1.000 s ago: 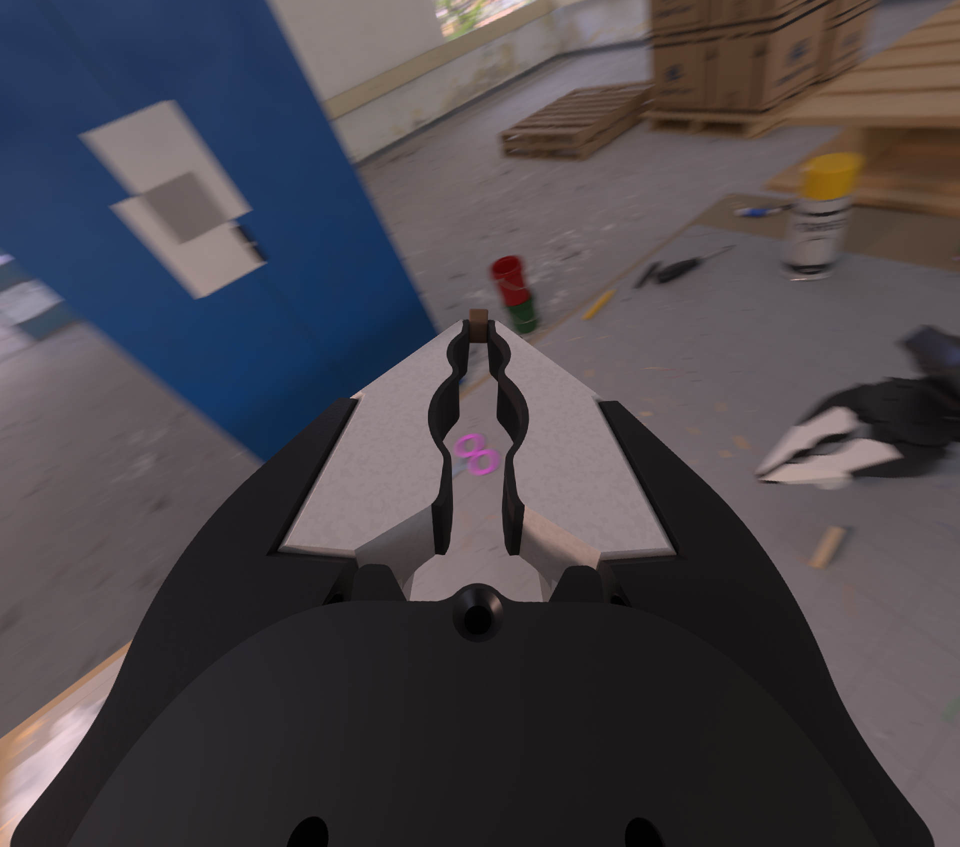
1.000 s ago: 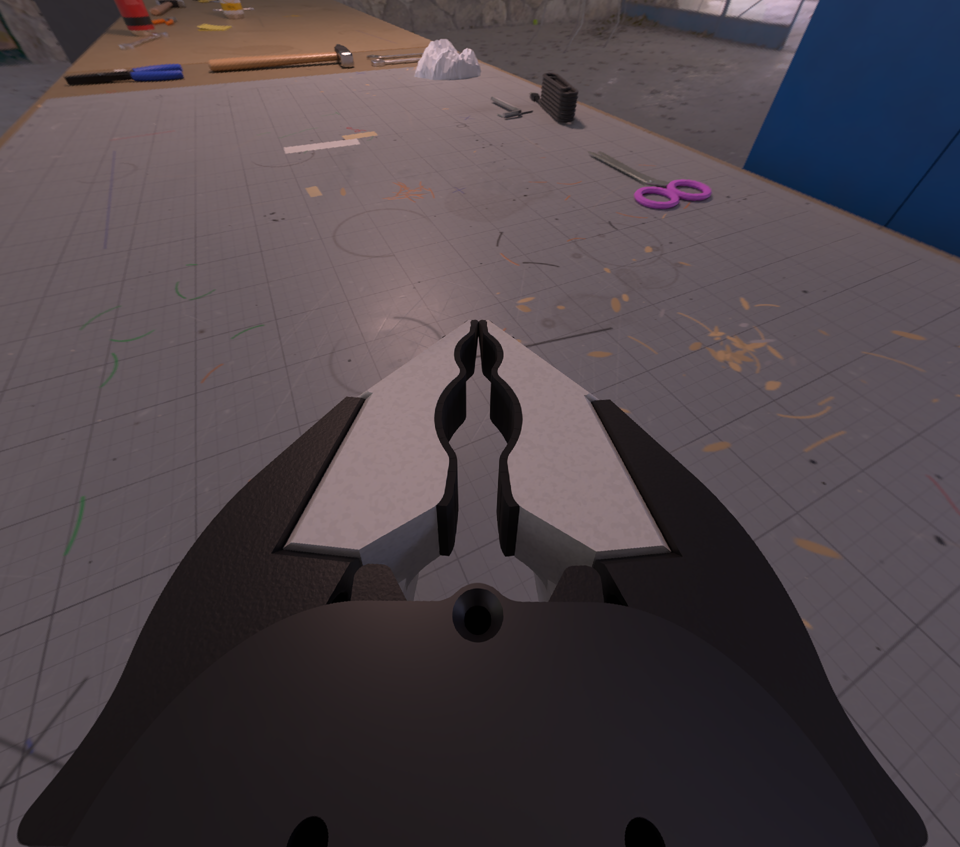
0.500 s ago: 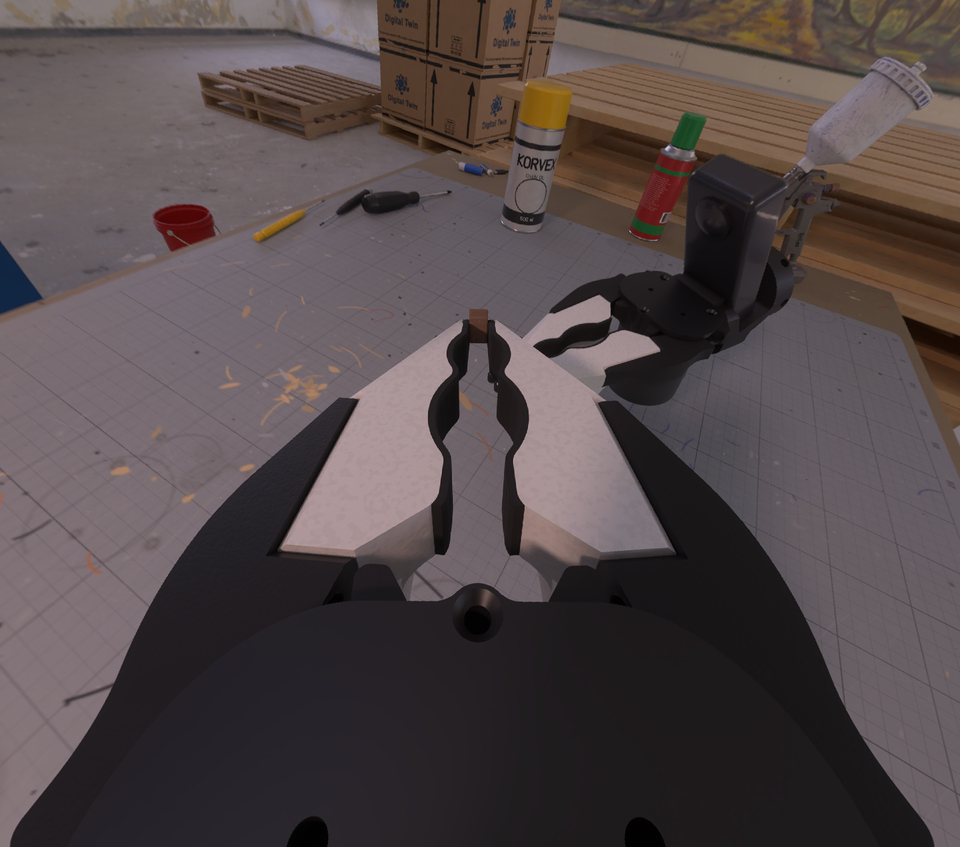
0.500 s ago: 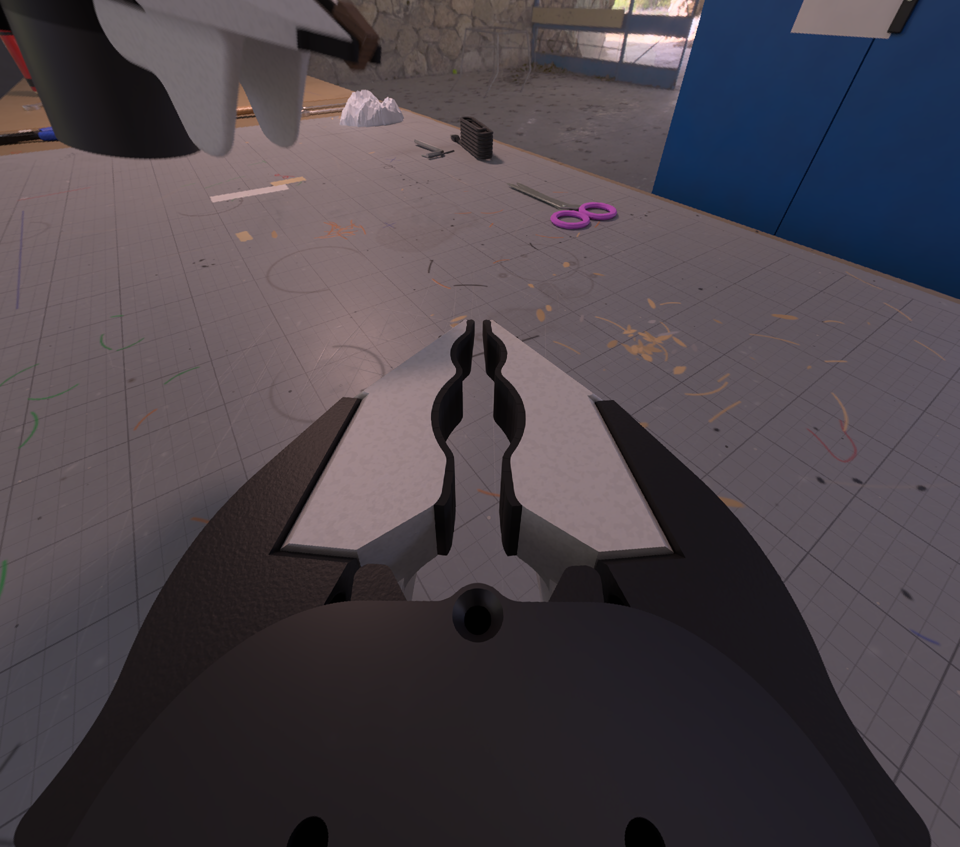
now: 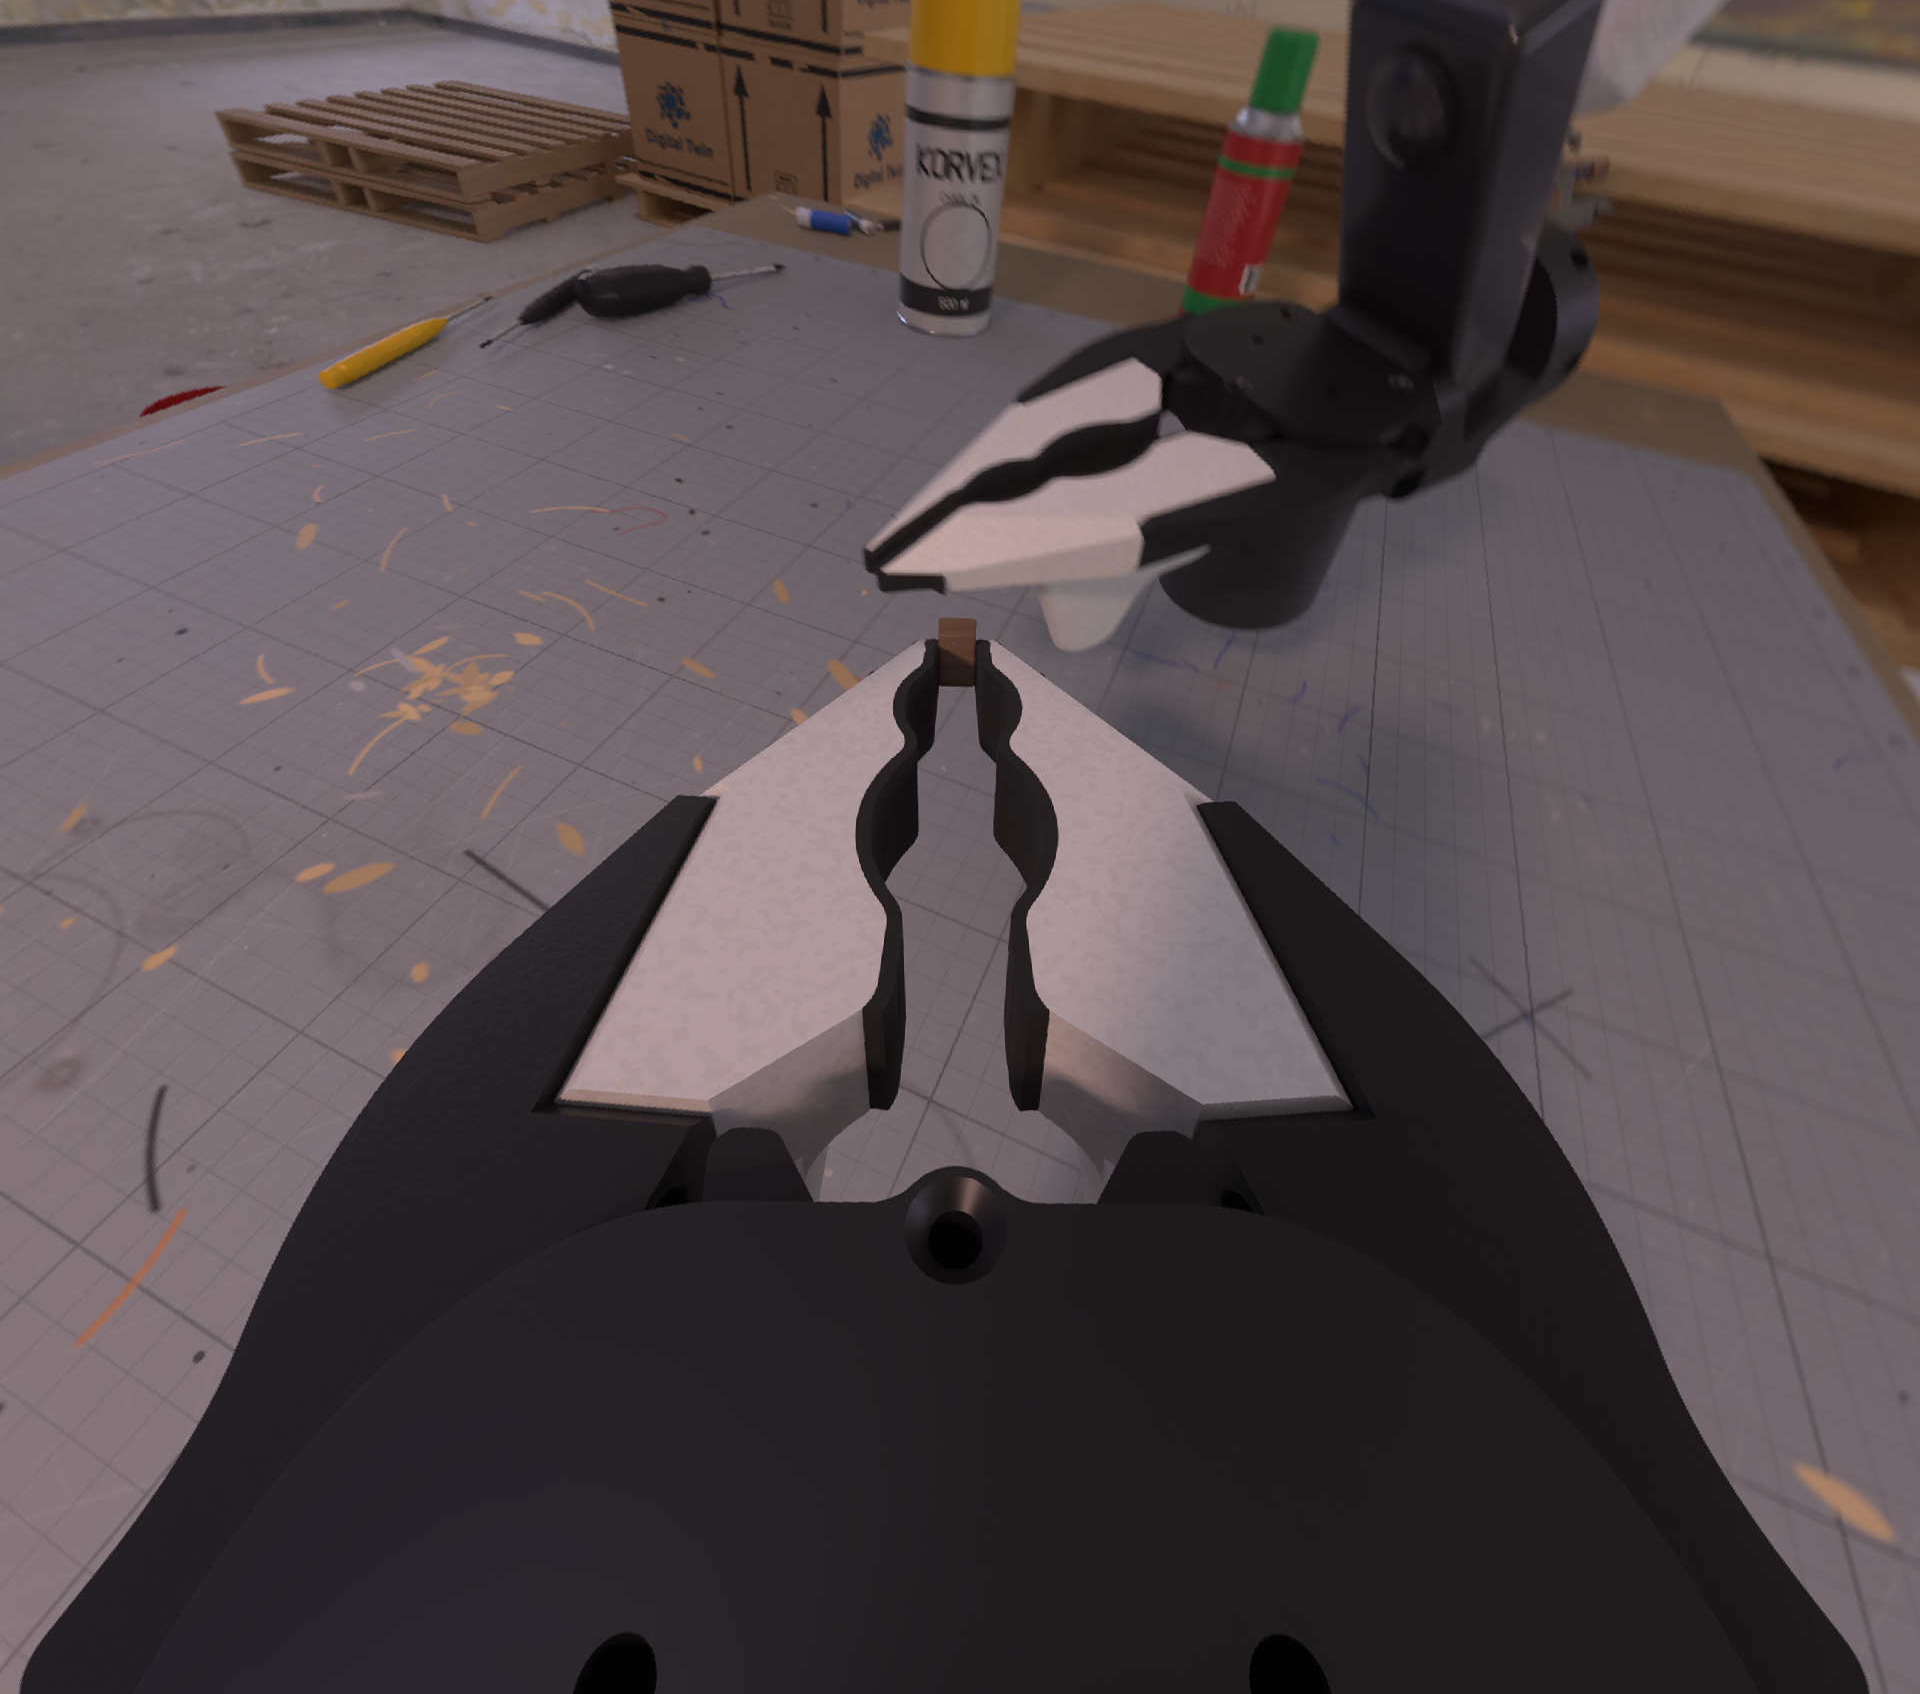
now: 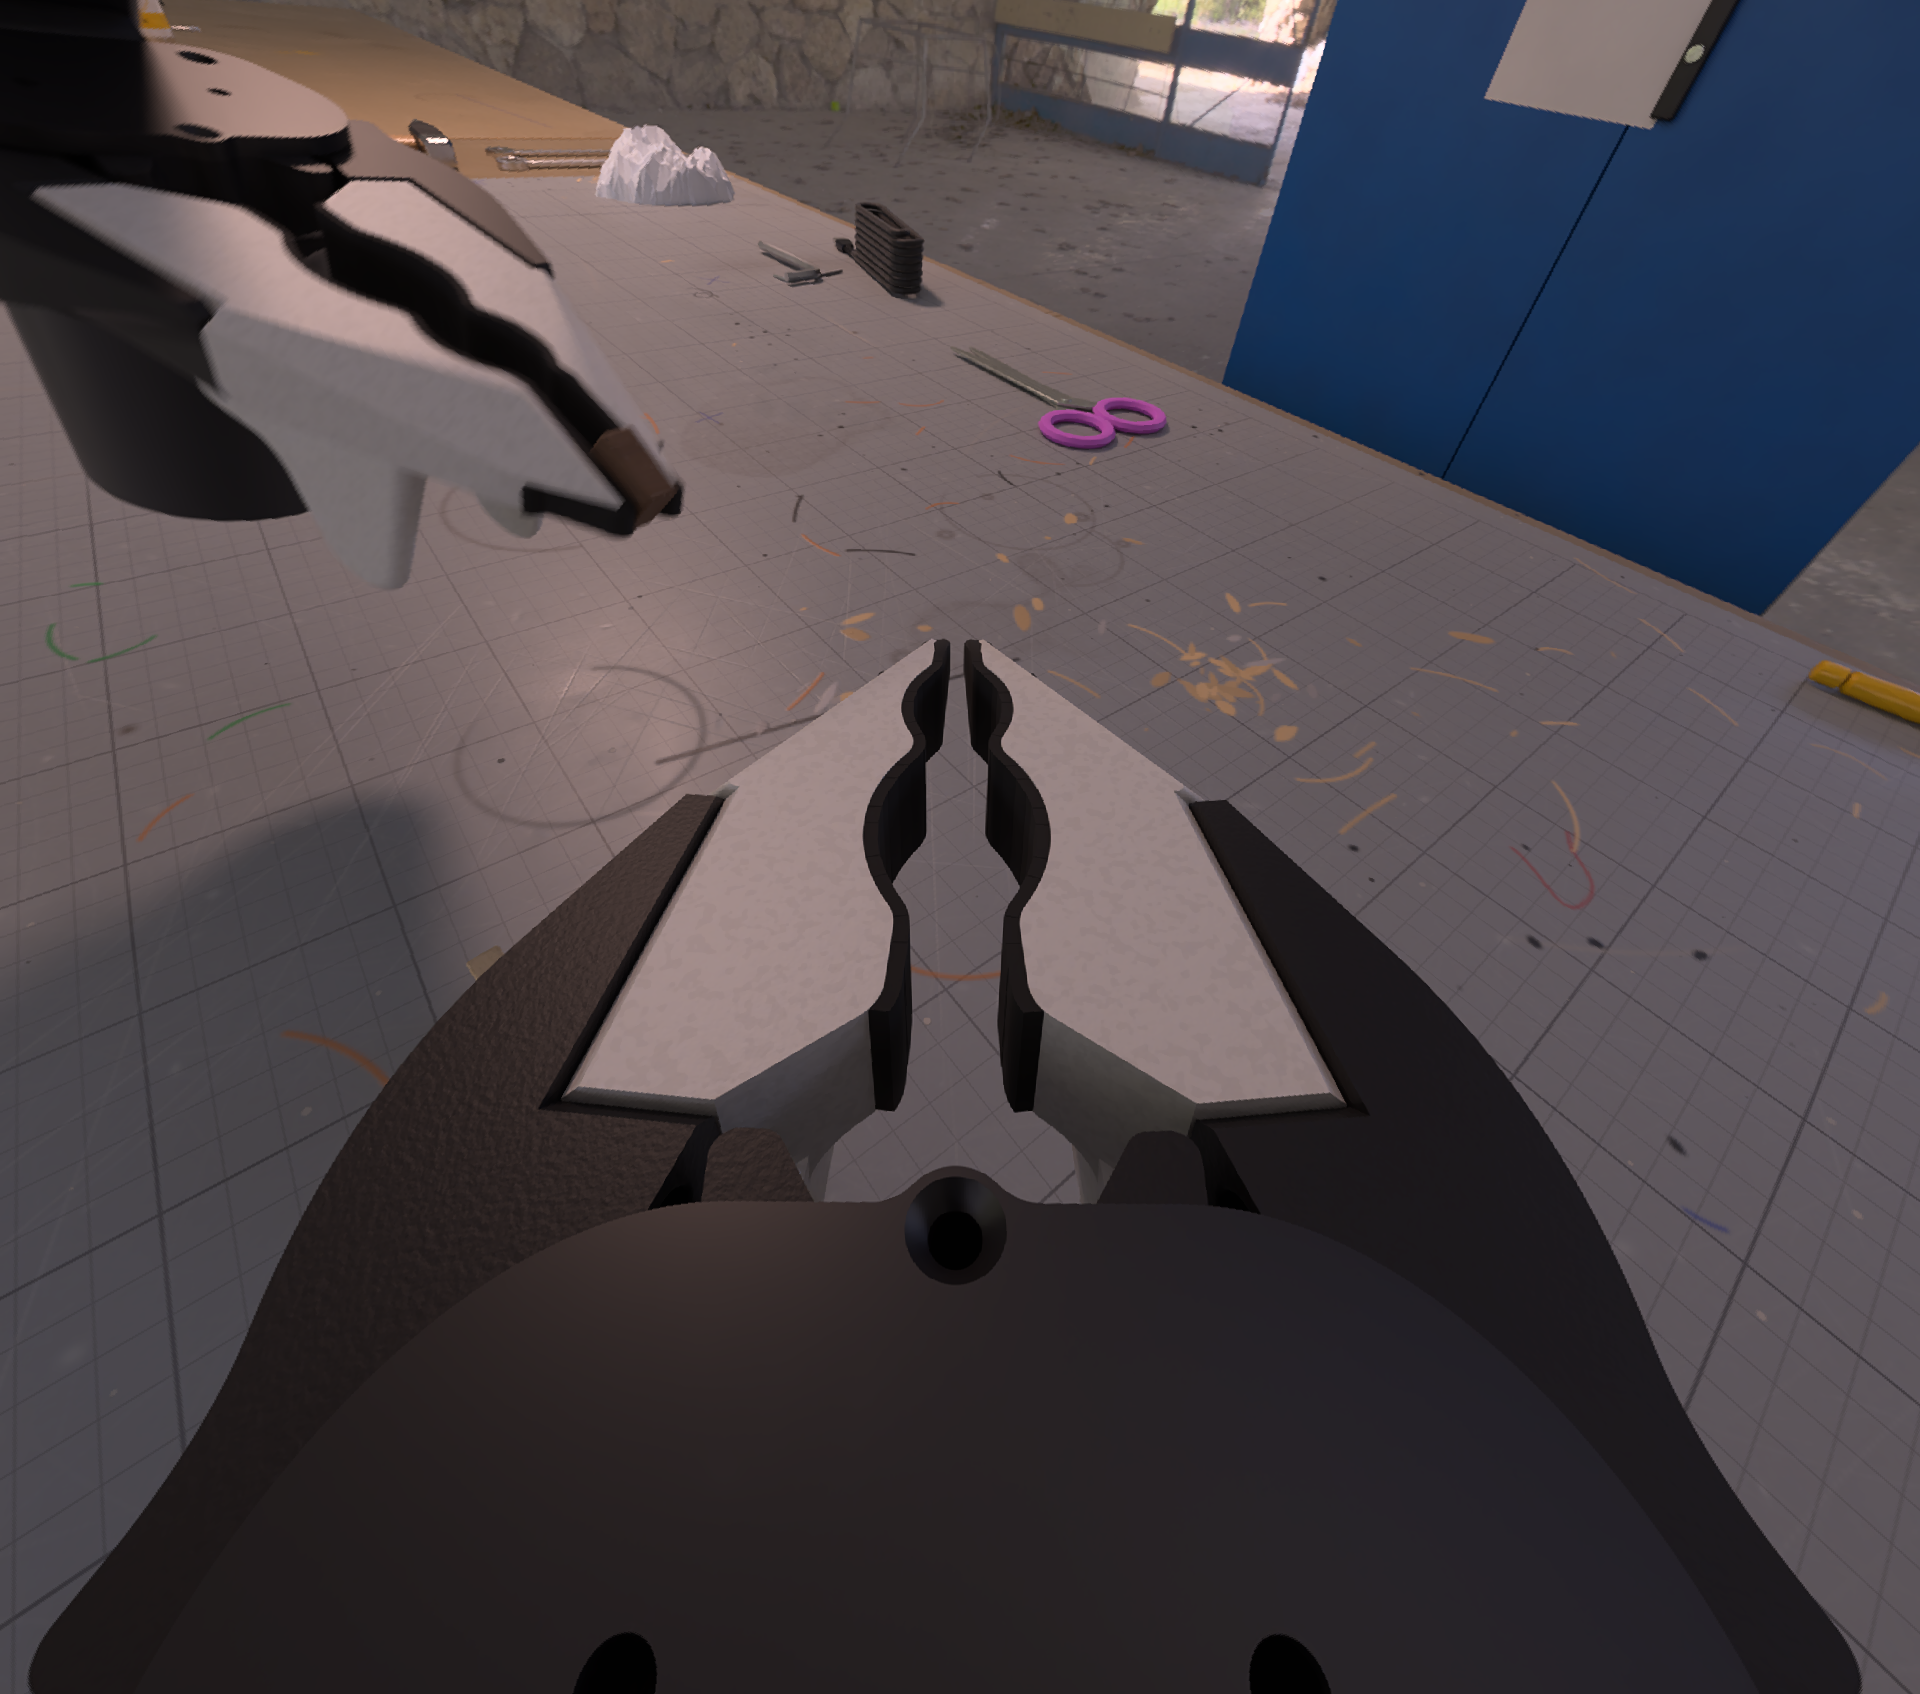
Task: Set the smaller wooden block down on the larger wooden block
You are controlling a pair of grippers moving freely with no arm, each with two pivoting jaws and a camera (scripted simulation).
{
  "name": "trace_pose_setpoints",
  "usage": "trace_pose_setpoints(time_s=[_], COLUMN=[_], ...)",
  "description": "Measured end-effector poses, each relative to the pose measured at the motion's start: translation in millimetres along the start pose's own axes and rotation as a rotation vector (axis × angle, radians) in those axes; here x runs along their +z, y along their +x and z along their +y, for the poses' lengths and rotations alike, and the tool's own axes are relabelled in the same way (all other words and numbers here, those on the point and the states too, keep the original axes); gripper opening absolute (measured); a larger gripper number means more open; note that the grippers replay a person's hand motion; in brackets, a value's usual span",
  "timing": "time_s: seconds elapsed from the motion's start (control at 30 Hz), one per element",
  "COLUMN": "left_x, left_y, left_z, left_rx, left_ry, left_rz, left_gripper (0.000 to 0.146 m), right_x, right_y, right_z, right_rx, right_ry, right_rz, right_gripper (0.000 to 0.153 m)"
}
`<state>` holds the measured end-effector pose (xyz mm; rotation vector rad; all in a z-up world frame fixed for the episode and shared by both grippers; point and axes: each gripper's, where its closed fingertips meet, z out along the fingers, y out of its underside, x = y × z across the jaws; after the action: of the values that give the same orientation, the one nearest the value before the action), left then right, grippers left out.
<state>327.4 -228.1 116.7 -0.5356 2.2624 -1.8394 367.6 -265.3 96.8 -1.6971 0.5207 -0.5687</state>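
Note:
My left gripper (image 5: 956, 657) is shut on the smaller wooden block (image 5: 956, 652), a tiny brown cube pinched at the fingertips above the grey cutting mat (image 5: 312, 709). The right wrist view shows that gripper (image 6: 634, 491) at upper left, tilted down, with the block (image 6: 629, 475) at its tips. My right gripper (image 6: 956, 652) has its jaws almost together and holds nothing. It hovers over the mat just beyond and right of the block, as the left wrist view shows (image 5: 878, 569). No larger wooden block is in either view.
A yellow-capped spray can (image 5: 951, 158), a red can (image 5: 1247, 190) and screwdrivers (image 5: 623, 288) lie at the mat's far edge. Purple scissors (image 6: 1101, 423), a black ribbed part (image 6: 888, 247) and a blue cabinet (image 6: 1610, 190) are on the other side.
My left gripper has swung round from the blue cabinet towards the right gripper, still holding the block. The two grippers have come closer together. The right gripper's tips have parted slightly.

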Motion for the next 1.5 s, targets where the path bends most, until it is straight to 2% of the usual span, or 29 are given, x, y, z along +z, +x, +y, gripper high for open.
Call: trace_pose_setpoints(time_s=[0.1, 0.37, 0.57, 0.83, 0.93, 1.1, 1.23, 1.27, 1.3, 1.37, 1.5], left_x=[4, 21, 26, 26, 27, 29, 27, 26, 23, 11, -38], left_y=[12, 40, 42, 45, 48, 49, 51, 51, 49, 43, 10], left_z=[10, 32, 43, 55, 61, 72, 90, 91, 93, 88, 42], left_rx=[0.072, 0.127, 0.115, 0.101, 0.116, 0.132, 0.142, 0.157, 0.177, 0.218, 0.203], left_ry=[-0.05, -0.157, -0.212, -0.273, -0.305, -0.359, -0.47, -0.496, -0.509, -0.506, -0.299], left_rz=[0.029, 0.159, 0.169, 0.197, 0.208, 0.202, 0.223, 0.222, 0.213, 0.195, 0.109], left_gripper=[0.006, 0.006, 0.006, 0.006, 0.006, 0.006, 0.006, 0.007, 0.017, 0.028, 0.042], right_x=[0, -3, -6, -11, -14, -9, -7, -7, -7, -7, -7], right_y=[2, 10, 26, 52, 59, 48, 45, 45, 45, 46, 45], right_z=[0, 0, 5, 27, 31, 28, 29, 29, 29, 29, 28], right_rx=[-0.001, 0.012, 0.074, 0.161, 0.074, -0.048, -0.039, -0.029, -0.021, -0.011, -0.007], right_ry=[0.0, 0.004, -0.015, -0.122, -0.166, -0.175, -0.176, -0.175, -0.173, -0.17, -0.167], right_rz=[0.014, 0.053, 0.113, 0.223, 0.302, 0.282, 0.261, 0.256, 0.253, 0.25, 0.244], right_gripper=[0.002, 0.002, 0.004, 0.004, 0.004, 0.004, 0.004, 0.004, 0.004, 0.004, 0.004])
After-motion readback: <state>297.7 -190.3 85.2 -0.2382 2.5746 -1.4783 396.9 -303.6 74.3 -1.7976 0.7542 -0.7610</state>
